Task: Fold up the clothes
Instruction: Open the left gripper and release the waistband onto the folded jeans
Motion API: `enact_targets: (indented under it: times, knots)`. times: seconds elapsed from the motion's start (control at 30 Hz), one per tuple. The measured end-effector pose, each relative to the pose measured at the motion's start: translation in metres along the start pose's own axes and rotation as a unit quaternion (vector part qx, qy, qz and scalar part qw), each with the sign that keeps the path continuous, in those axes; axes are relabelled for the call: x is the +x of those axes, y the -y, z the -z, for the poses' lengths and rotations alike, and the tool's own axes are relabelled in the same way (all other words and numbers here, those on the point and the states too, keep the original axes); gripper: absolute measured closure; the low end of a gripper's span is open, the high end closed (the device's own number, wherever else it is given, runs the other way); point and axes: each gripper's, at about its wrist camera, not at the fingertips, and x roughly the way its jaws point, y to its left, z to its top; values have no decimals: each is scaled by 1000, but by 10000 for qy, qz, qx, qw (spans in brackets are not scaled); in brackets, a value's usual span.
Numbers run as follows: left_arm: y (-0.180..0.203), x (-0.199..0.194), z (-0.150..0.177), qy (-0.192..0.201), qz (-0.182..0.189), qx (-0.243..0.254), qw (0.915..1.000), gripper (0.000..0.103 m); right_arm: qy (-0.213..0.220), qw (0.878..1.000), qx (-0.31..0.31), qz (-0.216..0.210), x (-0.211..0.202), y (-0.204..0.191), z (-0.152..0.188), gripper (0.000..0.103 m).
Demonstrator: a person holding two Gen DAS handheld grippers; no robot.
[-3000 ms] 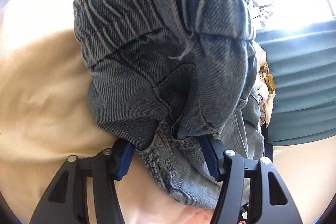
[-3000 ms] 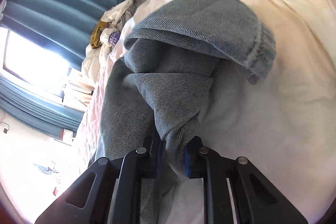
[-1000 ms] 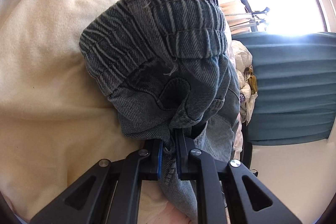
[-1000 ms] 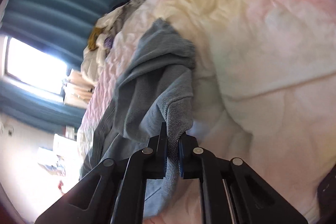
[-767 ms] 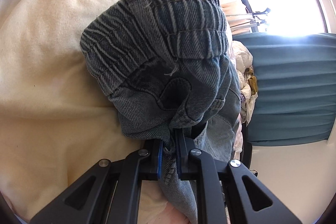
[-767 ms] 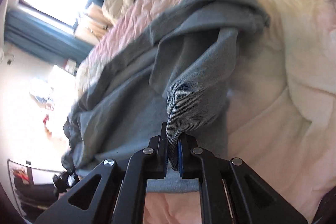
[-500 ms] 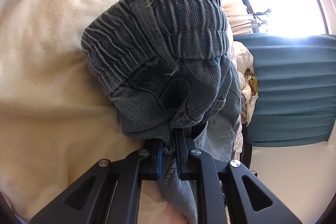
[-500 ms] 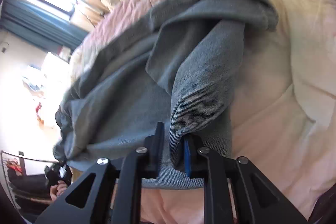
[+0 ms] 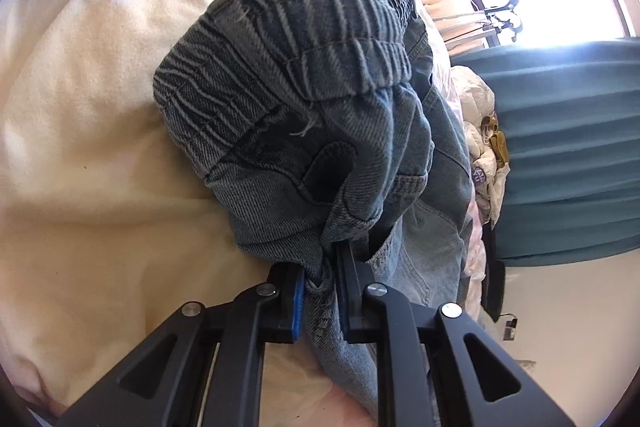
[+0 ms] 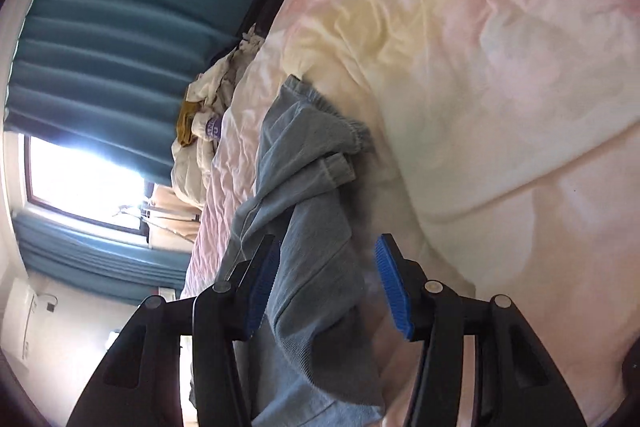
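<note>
Since the frame a second back, the right gripper point(image 10: 326, 283) has let go: its jaws have just been opening and now stand well apart, with the denim lying loose between the blue pads point(image 10: 391, 287) and neither pad pressing it. The left gripper point(image 9: 320, 285) has also just been opening slightly, yet a bunched fold of the jeans point(image 9: 304, 115) remains pinched between its pads, so the grip is judged to hold for now.

Step in hand, as judged: a fold has been laid over and the right side released; the left side looks to be starting its own release. The next move would call for freeing the left pinch without dragging the bundle, then taking a new hold, probably on the far end of the garment, for the following fold.

In the left wrist view the jeans fill the centre of the frame, the gathered elastic waistband point(image 9: 320, 39) uppermost, resting on the cream and pink duvet point(image 9: 92, 131). In the right wrist view the jeans point(image 10: 308, 211) run from lower centre up to mid-frame, one leg hem folded across.

Edges and room: the duvet point(image 10: 500, 75) lies open across the whole right of the right wrist view, giving free room on that side. Beyond the garment, left of centre, a heap of pale clothes point(image 10: 208, 123) sits at the bed's far edge, which is the tight side. Farther still hang the teal curtains point(image 10: 120, 23) and a bright window point(image 10: 80, 179).
</note>
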Motion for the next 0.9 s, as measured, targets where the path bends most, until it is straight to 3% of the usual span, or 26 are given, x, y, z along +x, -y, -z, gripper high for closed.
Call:
enact_targets:
  times: [0.1,0.17,0.2,0.27,0.33,0.43,0.53,0.6,0.73,0.9]
  knots:
    - [17,-9,6,116,-425,576,9974,75,-482,9986,205,-53,35,12,-7,53]
    - [29,-17,11,214,-695,924,9931,56,-682,9972,254,-140,54,14,-10,53]
    - [35,-22,15,275,-836,1101,9900,52,-697,9970,239,-228,60,12,-13,53]
    - [48,-35,23,503,-1243,1566,9785,22,-752,9964,174,-347,74,9,-17,53]
    - [61,-51,34,669,-1471,1985,9667,7,-878,9953,138,-383,90,6,-19,53]
    - [83,-69,59,780,-1703,2568,9481,7,-1143,9924,123,-432,113,5,-18,56]
    - [114,-81,91,678,-1740,3109,9319,7,-1118,9929,-112,-391,114,-3,-14,81]
    - [142,-85,119,558,-1612,3480,9219,7,-905,9948,-282,-371,101,-10,-14,91]
    - [199,-102,178,265,-1227,4192,8992,7,-460,9967,-578,-330,66,-21,-12,94]
    - [254,-132,252,-49,-669,5071,8593,7,193,9945,-951,-383,15,-35,-11,94]
